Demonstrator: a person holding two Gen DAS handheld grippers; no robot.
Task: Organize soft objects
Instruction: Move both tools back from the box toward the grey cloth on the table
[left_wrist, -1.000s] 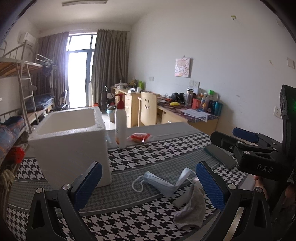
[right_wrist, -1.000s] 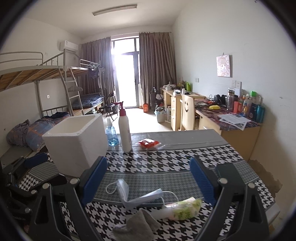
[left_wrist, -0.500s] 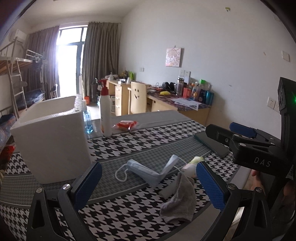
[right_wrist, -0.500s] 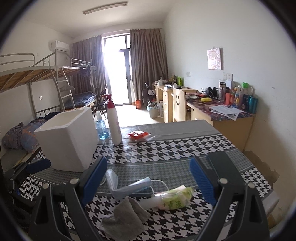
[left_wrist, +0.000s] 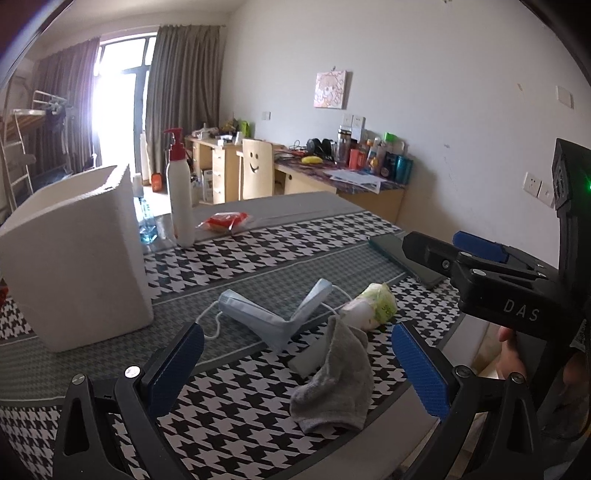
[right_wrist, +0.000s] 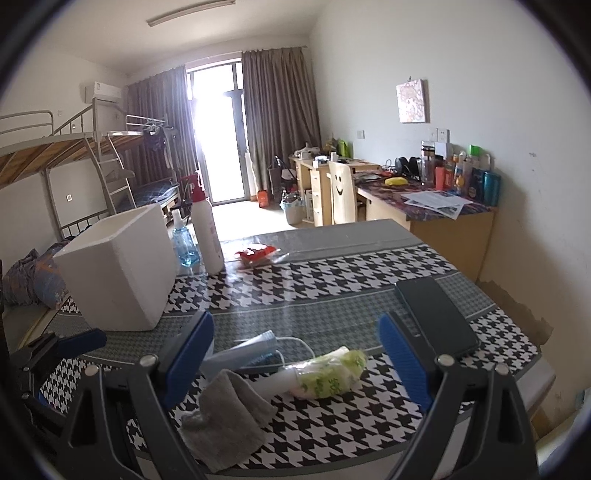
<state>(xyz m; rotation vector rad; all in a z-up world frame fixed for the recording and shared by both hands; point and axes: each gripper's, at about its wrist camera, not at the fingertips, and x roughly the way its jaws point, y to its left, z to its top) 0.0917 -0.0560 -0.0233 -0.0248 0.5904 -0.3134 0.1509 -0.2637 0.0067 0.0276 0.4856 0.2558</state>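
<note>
Three soft things lie in a loose cluster on the near part of the table (right_wrist: 369, 266), which is covered in a black-and-white houndstooth cloth: one grey sock (left_wrist: 338, 384), one folded pale-blue face mask (left_wrist: 273, 314) with white ear loops, and one small pack of tissues (left_wrist: 373, 306) in a green-and-white wrapper. The sock lies nearest, draped partly over a flat grey edge of the mask; the tissue pack sits just beside the mask on its right, touching the sock's far end. The left gripper (left_wrist: 295, 358) hangs above the near table edge with its two blue-padded fingers (left_wrist: 177, 365) spread wide and holding nothing, the sock and mask showing between them. The right gripper (right_wrist: 295, 354) is likewise spread wide and empty, over the same cluster; in the left wrist view it appears at the right, with part of a hand (left_wrist: 511, 354) behind it. One white foam box (right_wrist: 118, 273) stands open-topped on the left of the table, well apart from the soft things. Beyond it stand one white pump bottle with a red top (right_wrist: 207, 229) and one clear bottle of blue liquid (right_wrist: 184, 243), with one red packet (right_wrist: 256, 254) to their right. One dark phone (right_wrist: 436, 317) lies flat at the right side of the table.
</note>
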